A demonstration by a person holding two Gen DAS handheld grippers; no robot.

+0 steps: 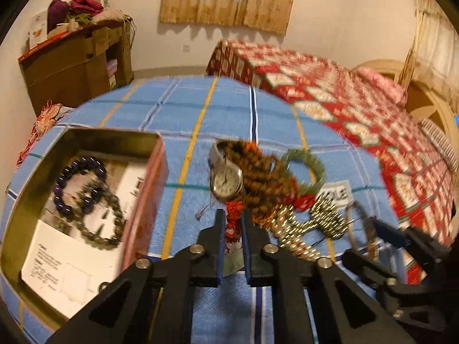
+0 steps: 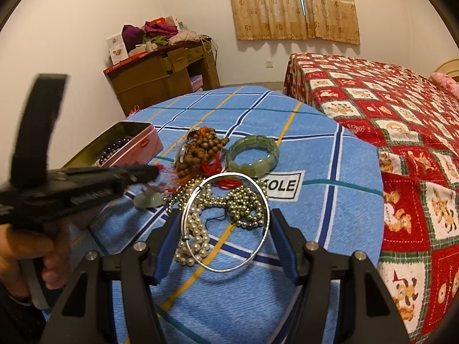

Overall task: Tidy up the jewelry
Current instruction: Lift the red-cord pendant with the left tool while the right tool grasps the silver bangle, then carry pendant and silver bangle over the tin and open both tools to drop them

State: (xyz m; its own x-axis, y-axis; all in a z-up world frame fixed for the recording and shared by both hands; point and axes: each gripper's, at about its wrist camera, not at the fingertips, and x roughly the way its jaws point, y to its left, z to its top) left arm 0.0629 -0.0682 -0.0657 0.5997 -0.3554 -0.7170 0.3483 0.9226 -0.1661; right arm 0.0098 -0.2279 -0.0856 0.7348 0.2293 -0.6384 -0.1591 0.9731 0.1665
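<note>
A pile of jewelry lies on the blue checked cloth: a watch (image 1: 226, 182), brown wooden beads (image 1: 264, 177) (image 2: 200, 149), a green jade bangle (image 1: 305, 169) (image 2: 252, 154), gold and pearl bead strands (image 1: 309, 223) (image 2: 223, 209). My left gripper (image 1: 231, 220) (image 2: 155, 172) is nearly shut on a red cord with a pale jade pendant (image 1: 232, 253) (image 2: 149, 200). My right gripper (image 2: 226, 229) (image 1: 370, 226) holds a thin silver bangle (image 2: 226, 223) between its fingers. A pink tin box (image 1: 83, 200) (image 2: 134, 146) at left holds a purple bead bracelet (image 1: 77, 185) and a grey one (image 1: 103, 215).
A bed with a red patterned quilt (image 2: 401, 132) stands to the right. A wooden cabinet with clutter on top (image 2: 160, 68) stands against the far wall. A white label reading "SOLE" (image 2: 282, 186) is on the cloth beside the pile.
</note>
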